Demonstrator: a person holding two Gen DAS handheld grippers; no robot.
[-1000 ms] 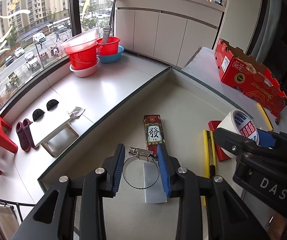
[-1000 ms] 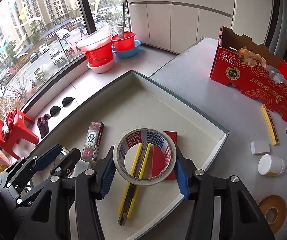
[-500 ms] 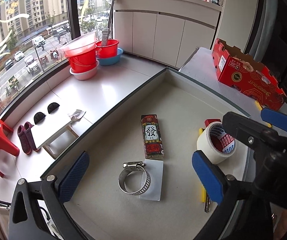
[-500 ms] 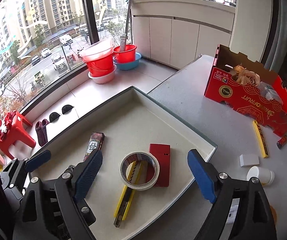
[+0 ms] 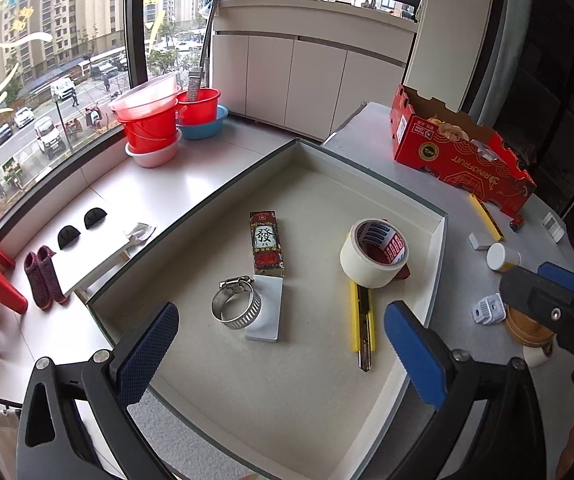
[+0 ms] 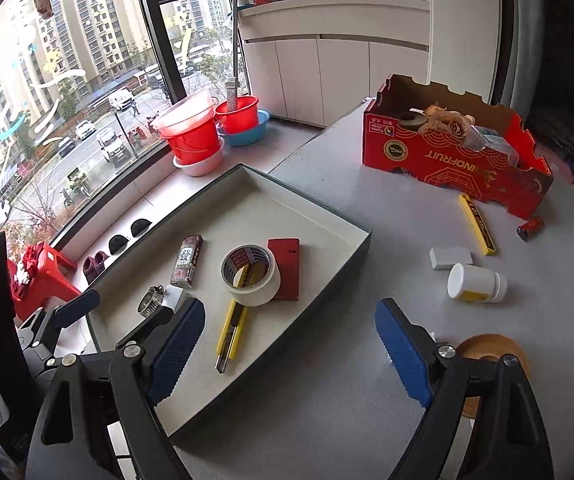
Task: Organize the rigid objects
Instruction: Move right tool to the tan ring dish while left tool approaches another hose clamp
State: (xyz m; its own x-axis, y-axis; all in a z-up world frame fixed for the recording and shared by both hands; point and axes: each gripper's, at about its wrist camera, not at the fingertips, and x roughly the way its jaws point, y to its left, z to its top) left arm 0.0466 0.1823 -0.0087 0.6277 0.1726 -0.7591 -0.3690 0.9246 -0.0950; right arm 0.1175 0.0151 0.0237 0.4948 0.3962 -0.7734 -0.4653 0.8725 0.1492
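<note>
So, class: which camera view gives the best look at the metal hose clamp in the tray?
The left wrist view. There the hose clamp lies whole and near, its band and screw housing clear, overlapping a white card. In the right wrist view it is small and partly hidden behind the left gripper.

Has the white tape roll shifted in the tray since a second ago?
Yes. The white tape roll was clamped upright in the right tongs; now it lies released on the yellow utility knife and red flat box, tongs open.

"INOFRUIT" on red carton
</note>
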